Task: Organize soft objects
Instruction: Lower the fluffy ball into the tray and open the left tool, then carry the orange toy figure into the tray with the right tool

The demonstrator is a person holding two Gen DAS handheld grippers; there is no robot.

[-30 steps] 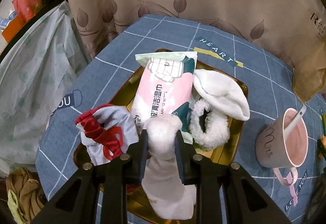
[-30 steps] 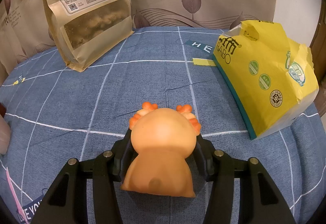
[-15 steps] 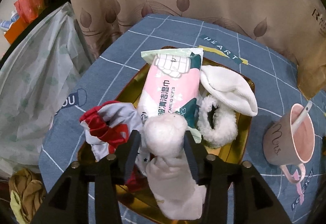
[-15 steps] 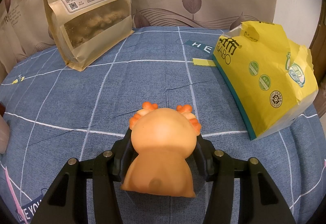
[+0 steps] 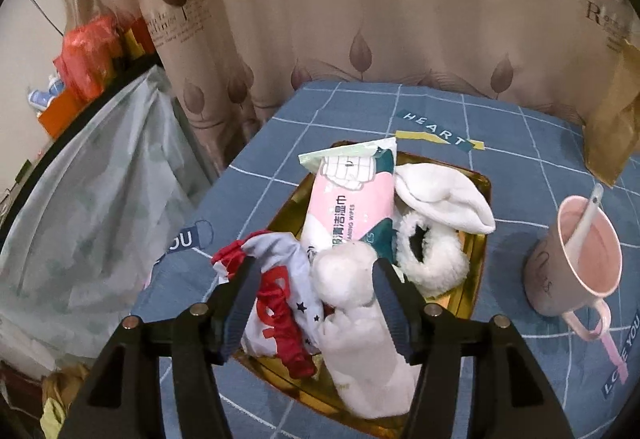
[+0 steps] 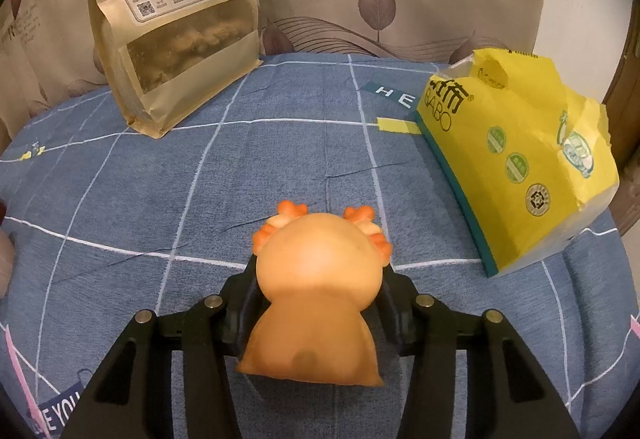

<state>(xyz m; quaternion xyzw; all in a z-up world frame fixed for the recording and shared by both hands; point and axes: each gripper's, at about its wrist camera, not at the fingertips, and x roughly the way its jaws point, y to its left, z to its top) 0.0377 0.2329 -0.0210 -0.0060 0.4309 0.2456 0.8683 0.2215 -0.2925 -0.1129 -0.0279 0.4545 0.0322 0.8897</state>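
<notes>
And the left gripper [image 5: 314, 289] lets go: its jaws now stand spread, the white sock [image 5: 362, 323] lying loose between them, its balled end close against the right pad while the left pad sits well clear over the red-and-grey star-print cloth [image 5: 276, 299]. A second ago those pads were clamped tight on that sock; half a second ago they were only starting to part, so this is a fresh release. By the look of it, the sock has been delivered, draped over the near rim of the gold tray [image 5: 480, 239] alongside the pink wet-wipes pack [image 5: 348, 207], a second white sock [image 5: 440, 199] and a fluffy white cuff [image 5: 432, 259]. The view has tipped up too, with more curtain showing, which suggests the hand is pulling away. Outside the tray, the pink mug [image 5: 576, 259] with its spoon stands apart on the blue checked tablecloth [image 5: 500, 143]. Over on the other side, nothing stirs: the right gripper [image 6: 318, 279] pinches the orange plush toy [image 6: 316, 287] exactly as in both earlier frames, sitting low over the cloth between the snack pouch [image 6: 176, 23] and the yellow tissue pack [image 6: 516, 159]. That toy looks like the next piece for the tray.
</notes>
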